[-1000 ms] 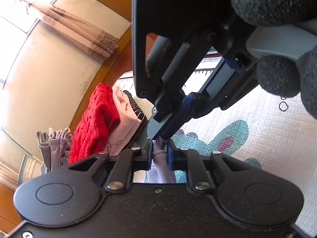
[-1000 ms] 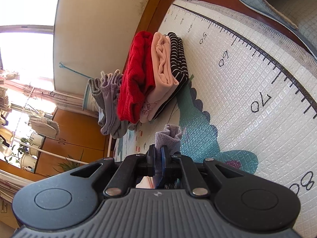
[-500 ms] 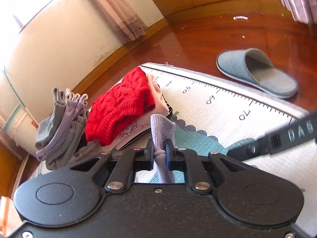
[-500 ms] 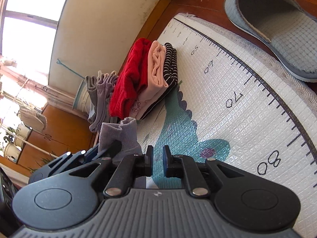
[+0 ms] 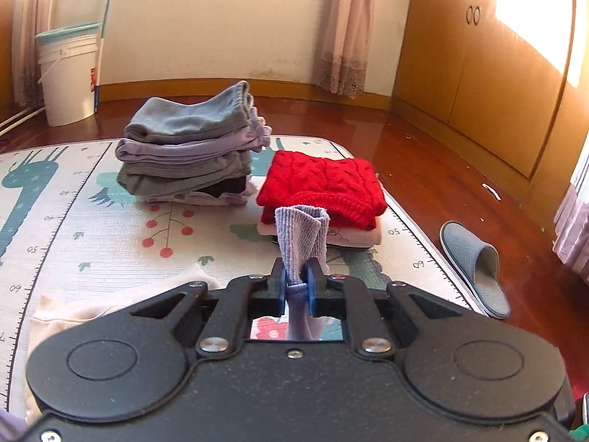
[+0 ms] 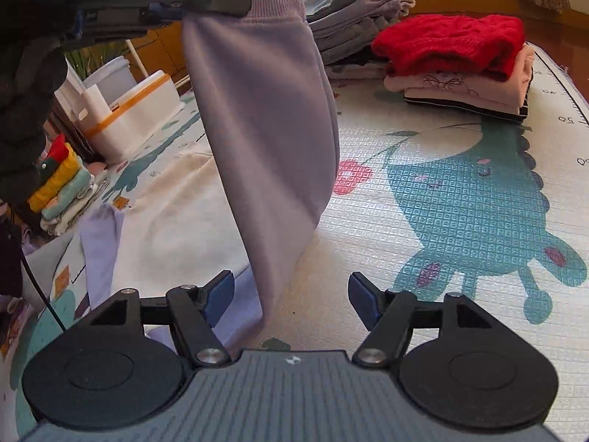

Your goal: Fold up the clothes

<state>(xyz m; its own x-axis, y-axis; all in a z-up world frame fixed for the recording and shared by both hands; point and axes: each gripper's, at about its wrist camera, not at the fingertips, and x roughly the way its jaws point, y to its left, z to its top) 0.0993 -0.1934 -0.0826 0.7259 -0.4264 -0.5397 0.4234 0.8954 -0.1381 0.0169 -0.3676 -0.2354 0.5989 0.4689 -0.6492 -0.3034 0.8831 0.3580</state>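
Ahead of my left tongs: a cream wall [image 5: 206, 18] above a polished red-brown floor [image 5: 434, 169]. Right of them, sunlit wooden cabinets [image 5: 489, 84]. A curtain [image 5: 346, 29] hangs ahead; far left, what I take for a white bucket [image 5: 68, 77].

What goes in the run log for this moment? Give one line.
left gripper: shut on lilac garment | right gripper: jaws opening, empty | folded stacks on mat

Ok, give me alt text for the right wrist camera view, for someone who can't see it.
A lilac garment hangs by its ribbed cuff from the left gripper at top left, draping down between the opening jaws of the right gripper, which do not touch it. Behind, on a printed play mat, a red sweater tops a folded stack.
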